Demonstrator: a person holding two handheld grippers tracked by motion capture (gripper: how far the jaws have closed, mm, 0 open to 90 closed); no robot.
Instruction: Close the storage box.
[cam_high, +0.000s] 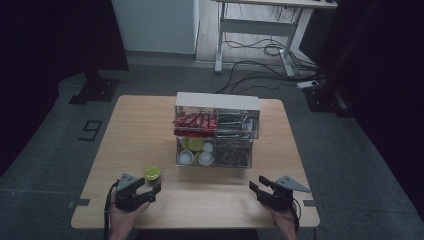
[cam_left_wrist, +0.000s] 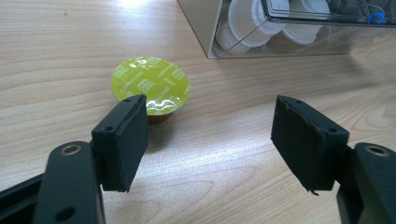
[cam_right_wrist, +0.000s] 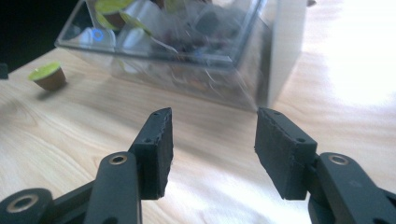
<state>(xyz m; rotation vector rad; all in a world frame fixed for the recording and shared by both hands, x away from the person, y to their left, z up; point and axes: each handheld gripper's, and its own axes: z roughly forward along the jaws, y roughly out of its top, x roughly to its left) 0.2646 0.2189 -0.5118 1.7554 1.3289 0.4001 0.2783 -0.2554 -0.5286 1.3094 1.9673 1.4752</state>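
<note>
We noted the table (cam_high: 150, 130) with its clear organizer (cam_high: 216, 131) at centre. Both tongs stood released and empty: right gripper (cam_high: 260, 186) well off at near right, left gripper (cam_high: 149, 188) closest to the capsule (cam_high: 152, 172), which sat just beyond it (slightly left of its gap). Capsule: upright, round, yellow-green foil lid, brown cup.

Left claw (cam_high: 150, 189) and right claw (cam_high: 258, 184): matte black bodies, grey three-cornered plate on top of each. Fingers (cam_left_wrist: 122, 140) carry rough black foam pads, two small screw holes apiece. Brass-ringed pivots behind the pads. Black cable trails from each.
</note>
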